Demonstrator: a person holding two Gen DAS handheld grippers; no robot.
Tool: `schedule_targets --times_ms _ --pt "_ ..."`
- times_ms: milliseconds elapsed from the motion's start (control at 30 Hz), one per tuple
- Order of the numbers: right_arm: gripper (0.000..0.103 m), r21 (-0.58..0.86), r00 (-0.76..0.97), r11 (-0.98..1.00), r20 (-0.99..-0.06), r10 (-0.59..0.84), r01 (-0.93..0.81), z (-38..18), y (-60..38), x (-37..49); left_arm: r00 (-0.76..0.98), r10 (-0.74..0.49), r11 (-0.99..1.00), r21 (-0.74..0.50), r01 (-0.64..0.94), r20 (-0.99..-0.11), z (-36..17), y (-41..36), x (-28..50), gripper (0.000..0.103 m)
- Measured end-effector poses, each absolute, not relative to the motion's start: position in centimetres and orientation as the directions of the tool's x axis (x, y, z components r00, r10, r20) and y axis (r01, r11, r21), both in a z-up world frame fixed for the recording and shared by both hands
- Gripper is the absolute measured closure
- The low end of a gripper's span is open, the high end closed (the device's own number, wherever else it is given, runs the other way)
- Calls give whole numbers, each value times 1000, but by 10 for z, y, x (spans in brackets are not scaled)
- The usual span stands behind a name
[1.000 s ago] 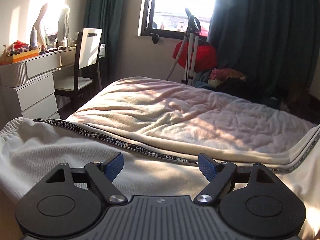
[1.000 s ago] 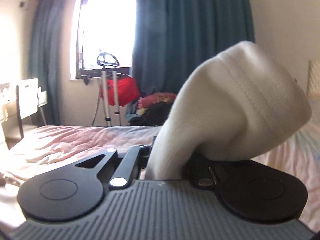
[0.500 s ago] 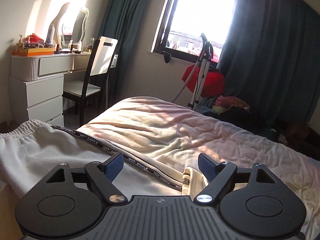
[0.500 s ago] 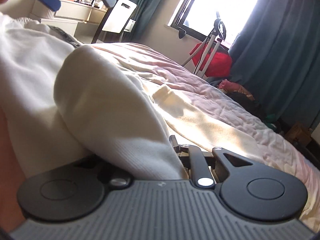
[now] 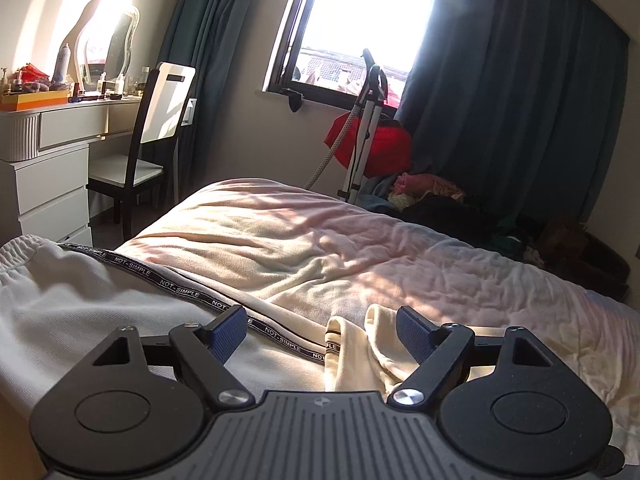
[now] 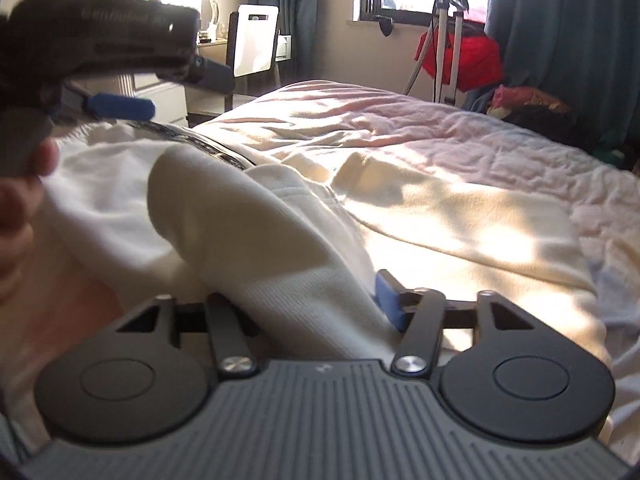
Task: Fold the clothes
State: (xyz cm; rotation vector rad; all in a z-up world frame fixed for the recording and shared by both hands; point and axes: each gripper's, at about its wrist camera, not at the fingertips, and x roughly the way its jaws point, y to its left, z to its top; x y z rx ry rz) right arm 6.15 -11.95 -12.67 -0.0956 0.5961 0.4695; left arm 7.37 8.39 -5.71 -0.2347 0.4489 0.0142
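You see white pants lying flat on the bed, spread across its near side. A dark band with white words, "NOT-SIMPLE", runs down the side of the pants. The bunchy waist sits at the far left. A cream leg end lies folded over on top. Its ribbed cuff humps up in soft folds.

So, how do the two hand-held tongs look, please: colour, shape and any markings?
Both look alike. The left tongs and right tongs have a grey ribbed body, two round black discs, black link arms with silver screws, and blue ribbed pads. Faint lettering on the left one's side is unreadable. No cables or sleeves show.
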Motion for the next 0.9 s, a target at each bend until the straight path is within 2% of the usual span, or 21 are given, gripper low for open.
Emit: schedule_targets --times_ms 33,100,333,500,600,767,900 --pt "25 102 707 885 -563 428 -454 -122 -126 58 902 -47 974 -222 -55 -430 -57 82 72 20" --pt "25 182 683 876 -562 466 -448 -111 -139 48 901 -64 976 -215 -34 -430 -57 79 70 20" --pt "25 273 761 904 -490 425 -329 -77 -189 31 873 -52 997 -72 19 -486 -73 53 64 20" --pt "25 228 789 965 -567 238 -127 -94 -219 59 815 8 999 30 12 -579 -92 44 60 19" --pt "25 184 733 983 -665 143 -25 -123 -226 81 760 24 997 72 30 -649 -105 42 59 18" --pt "23 138 721 990 -685 103 -10 -136 -221 83 757 24 995 86 42 -653 -107 40 57 18" --pt "23 137 724 991 -683 102 -10 -134 -221 81 778 -42 999 -12 44 -627 -99 49 58 18"
